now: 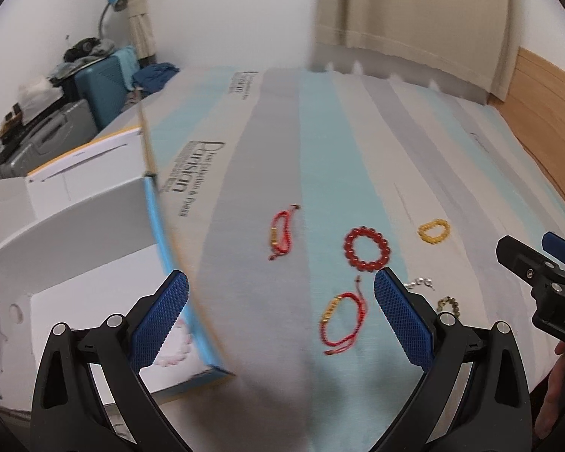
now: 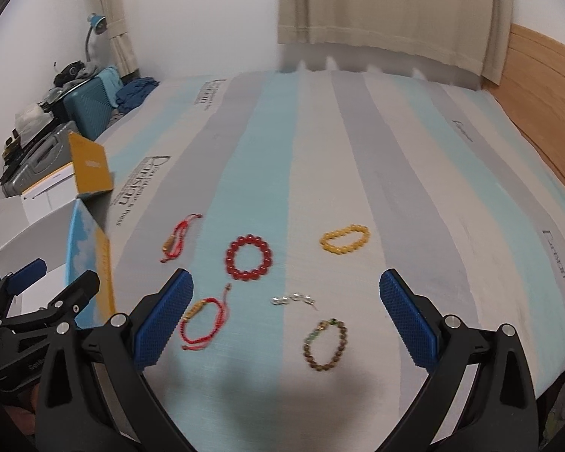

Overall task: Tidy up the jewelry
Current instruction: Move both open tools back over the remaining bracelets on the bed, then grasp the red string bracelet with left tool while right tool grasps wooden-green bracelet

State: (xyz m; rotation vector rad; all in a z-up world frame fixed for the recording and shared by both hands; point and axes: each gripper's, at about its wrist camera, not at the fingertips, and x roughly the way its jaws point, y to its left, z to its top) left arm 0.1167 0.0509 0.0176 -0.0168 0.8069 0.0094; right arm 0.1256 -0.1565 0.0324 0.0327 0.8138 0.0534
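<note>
Several bracelets lie on the striped mattress (image 2: 414,173): two red cord bracelets (image 2: 203,324) (image 2: 177,240), a red bead bracelet (image 2: 249,257), a yellow bead bracelet (image 2: 344,239), a small silver piece (image 2: 293,298) and a brown-green bead bracelet (image 2: 324,346). My right gripper (image 2: 286,320) is open above the silver piece and the brown-green bracelet. My left gripper (image 1: 280,320) is open, with the near red cord bracelet (image 1: 341,316) between its fingers' line of sight and an open white box (image 1: 75,263) under its left finger. A pale bracelet (image 1: 175,350) lies in that box.
The box with blue and yellow sides (image 2: 90,256) sits at the mattress's left edge. Suitcases (image 2: 90,105) with clutter and a blue lamp (image 2: 96,24) stand beyond it. Curtains (image 2: 388,11) hang at the back, and a wooden headboard (image 2: 546,101) runs along the right.
</note>
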